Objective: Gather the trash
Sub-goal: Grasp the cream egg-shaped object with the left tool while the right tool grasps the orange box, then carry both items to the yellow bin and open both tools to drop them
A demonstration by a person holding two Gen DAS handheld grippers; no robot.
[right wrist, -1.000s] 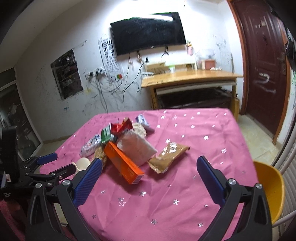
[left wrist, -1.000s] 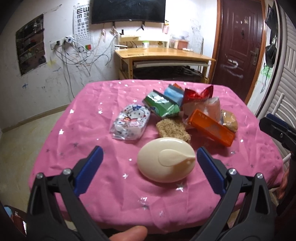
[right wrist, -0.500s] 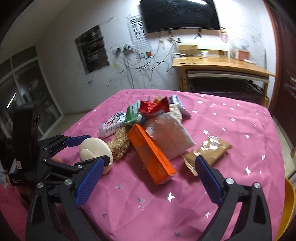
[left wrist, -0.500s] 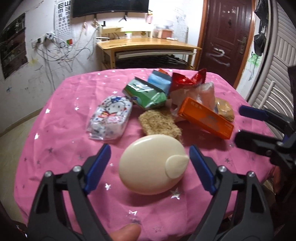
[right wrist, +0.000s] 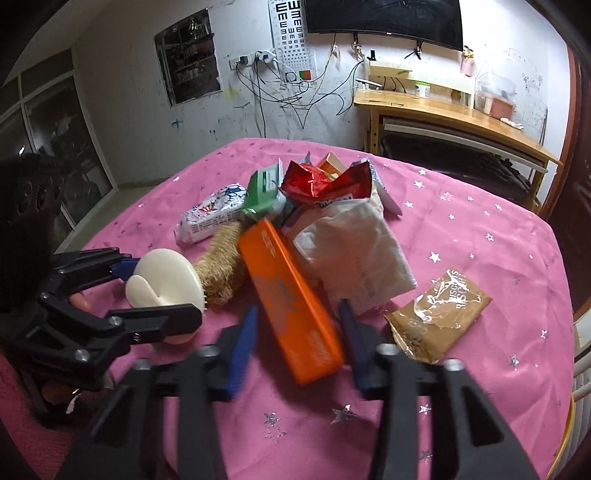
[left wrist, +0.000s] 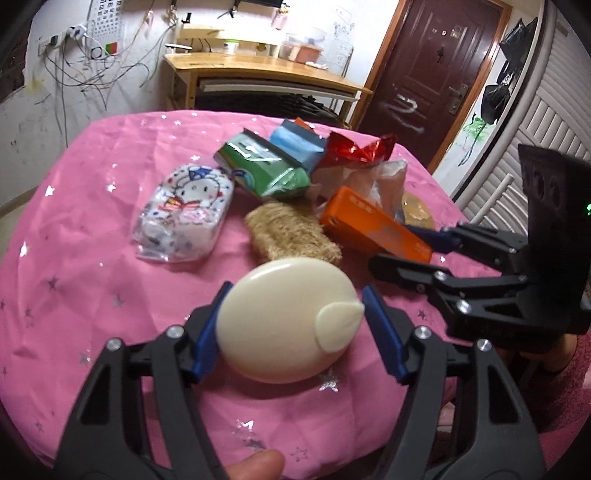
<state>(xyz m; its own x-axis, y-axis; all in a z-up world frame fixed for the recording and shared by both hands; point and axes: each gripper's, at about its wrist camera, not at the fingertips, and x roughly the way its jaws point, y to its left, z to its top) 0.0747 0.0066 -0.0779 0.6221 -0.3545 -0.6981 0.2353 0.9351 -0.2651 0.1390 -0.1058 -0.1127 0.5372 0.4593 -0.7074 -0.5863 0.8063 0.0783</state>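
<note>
A cream oval brush [left wrist: 286,319] lies on the pink tablecloth [left wrist: 74,258]; my left gripper [left wrist: 295,314] has its jaws around it, the pads [left wrist: 207,332] close to or touching its sides. It also shows in the right wrist view [right wrist: 162,280]. My right gripper [right wrist: 299,328] straddles the near end of an orange box [right wrist: 291,302], also seen in the left wrist view [left wrist: 369,225]; its jaws are narrowed but blurred. Behind lie a loofah pad [left wrist: 291,236], a cartoon tissue pack [left wrist: 184,214], a green pack [left wrist: 262,170], a red wrapper [right wrist: 321,181], a clear bag [right wrist: 354,251] and a brown biscuit wrapper [right wrist: 439,314].
A wooden desk [right wrist: 454,118] stands against the far wall under a TV [right wrist: 384,18]. A dark door [left wrist: 424,74] is at the right. The table's edge runs close in front of both grippers. A yellow chair edge [right wrist: 570,424] shows at the right.
Both grippers moved forward and narrowed: the left has come around the cream brush, the right has swung left and closed in around the orange box's near end.
</note>
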